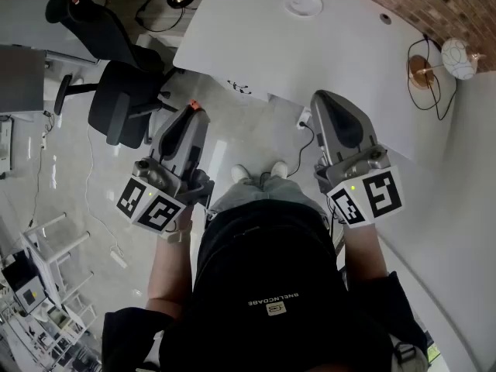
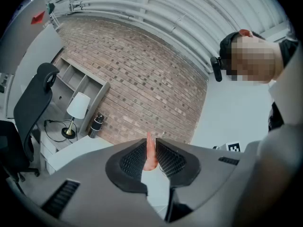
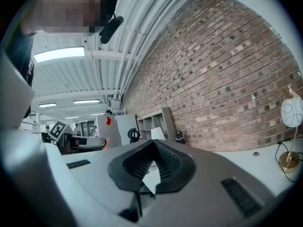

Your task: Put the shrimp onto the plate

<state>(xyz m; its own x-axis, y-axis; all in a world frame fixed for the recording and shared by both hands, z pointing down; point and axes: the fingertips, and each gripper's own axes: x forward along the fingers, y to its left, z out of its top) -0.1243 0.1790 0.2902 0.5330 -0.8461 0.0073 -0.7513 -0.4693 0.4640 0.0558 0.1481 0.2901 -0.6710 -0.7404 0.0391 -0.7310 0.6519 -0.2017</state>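
My left gripper is shut on a pink-orange shrimp, whose tail sticks up between the jaws. In the head view the left gripper is held out above the floor, with the shrimp's tip poking out at its end. My right gripper is held at the near edge of the white table; its jaws meet at the tips with nothing between them. A white round plate lies far back on the table, well beyond both grippers.
A black office chair stands on the floor to the left. A globe lamp with a brass foot stands at the table's right end, and a cable trails underneath. Brick wall, shelf, a table lamp and a bottle lie ahead.
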